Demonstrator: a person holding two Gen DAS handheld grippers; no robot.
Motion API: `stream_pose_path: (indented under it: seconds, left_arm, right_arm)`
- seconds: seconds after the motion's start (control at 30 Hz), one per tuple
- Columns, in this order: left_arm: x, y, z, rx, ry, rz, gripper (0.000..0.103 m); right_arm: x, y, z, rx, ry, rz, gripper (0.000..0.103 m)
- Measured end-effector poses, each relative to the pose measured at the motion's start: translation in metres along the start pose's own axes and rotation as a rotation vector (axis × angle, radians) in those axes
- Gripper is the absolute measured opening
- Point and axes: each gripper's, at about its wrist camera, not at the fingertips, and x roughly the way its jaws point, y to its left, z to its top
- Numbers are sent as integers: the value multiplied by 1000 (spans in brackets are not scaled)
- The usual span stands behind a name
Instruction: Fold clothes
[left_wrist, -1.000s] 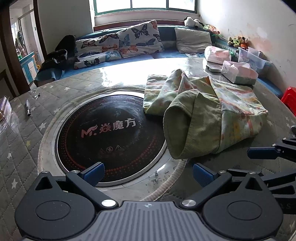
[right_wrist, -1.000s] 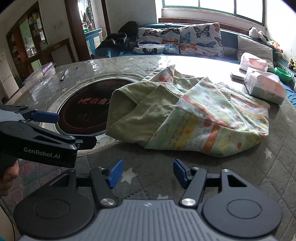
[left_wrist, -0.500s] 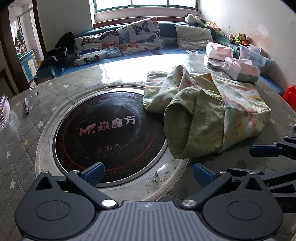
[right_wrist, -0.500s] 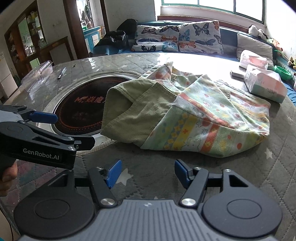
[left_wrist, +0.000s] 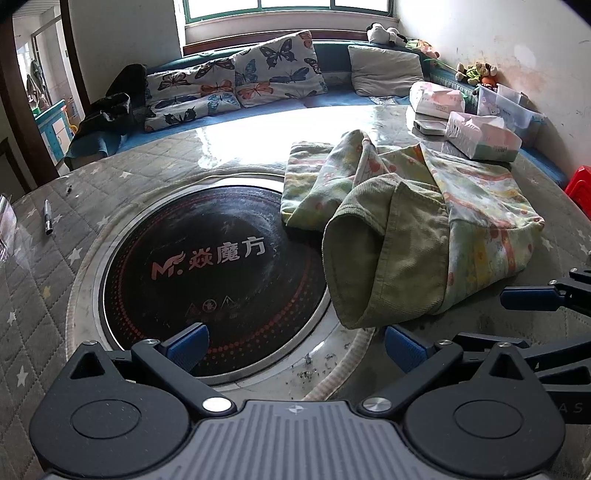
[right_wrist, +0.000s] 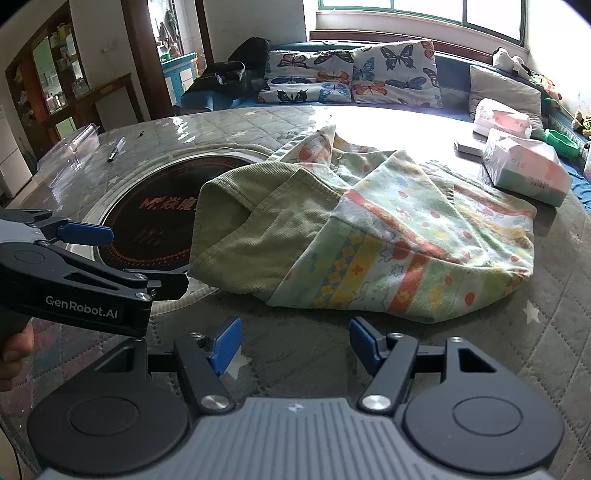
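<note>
Two grippers, one garment. Left gripper (left_wrist: 293, 341) at bottom centre of the left wrist view: fingers spread wide, released, holding nothing, hovering over the near rim of the round cooktop (left_wrist: 207, 273). Right gripper (right_wrist: 295, 345) at bottom centre of the right wrist view: fingers likewise apart and empty, above the quilted table (right_wrist: 517, 343), just short of the cloth's near edge. One garment (right_wrist: 369, 236), crumpled, lying on the table right of centre in the left wrist view and mid-frame in the right; a plain green ribbed part faces the grippers, its open end gaping toward the cooktop and overlapping that rim. The printed striped part trails off toward the right of the frame; long axis runs roughly left to right in the right wrist view. What kind of garment it is cannot be told. One pen (left_wrist: 48, 217) at far left. Two tissue packs (right_wrist: 524, 166) upper right, a flat grey item between them partly hidden. Beyond, a bench with two butterfly cushions (left_wrist: 277, 70); soft toys in the corner, too small to count.
</note>
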Motion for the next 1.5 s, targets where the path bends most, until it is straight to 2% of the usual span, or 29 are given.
stream_pose_path:
  seconds: [0.57, 0.83, 1.13, 1.33, 1.5]
  left_arm:
    - [7, -4, 16, 15, -8, -10, 103]
    - [6, 0, 47, 19, -75, -15, 103]
    - [21, -9, 97, 34, -155, -54, 102]
    - [47, -20, 129, 53, -144, -124, 89]
    - [73, -28, 142, 79, -117, -142, 77]
  right_arm:
    - [0, -11, 19, -5, -31, -7, 67]
    - [-1, -36, 45, 29, -89, -52, 67]
    - [22, -78, 86, 64, -129, -127, 64]
    - [50, -99, 108, 91, -136, -132, 56]
    - [68, -107, 122, 108, -141, -118, 51]
